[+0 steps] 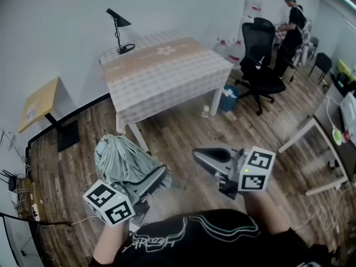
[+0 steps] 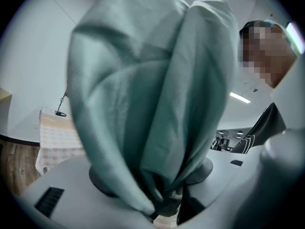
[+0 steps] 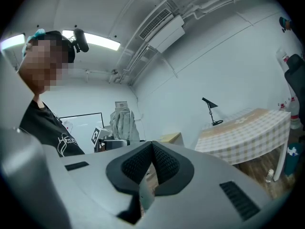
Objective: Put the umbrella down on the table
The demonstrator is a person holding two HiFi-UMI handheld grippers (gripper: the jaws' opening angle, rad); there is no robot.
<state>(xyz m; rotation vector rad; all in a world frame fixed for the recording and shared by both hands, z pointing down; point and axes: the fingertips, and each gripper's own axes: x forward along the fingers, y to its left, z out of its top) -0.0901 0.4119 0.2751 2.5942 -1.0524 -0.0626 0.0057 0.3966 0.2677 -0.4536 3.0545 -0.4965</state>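
Holds the bunched umbrella [image 1: 119, 159] upright at lower left, pinched in the jaws of the level left gripper [image 1: 158, 178], well apart from the counter [image 1: 167, 65] at upper centre; right gripper [image 1: 204, 154] level at lower right, jaws pressed together.

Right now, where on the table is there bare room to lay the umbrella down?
Nearly the whole table top is bare: from the lamp across to the right edge and down to the near edge. Only the far left corner, where the lamp stands, is taken. The umbrella is in the left claw.
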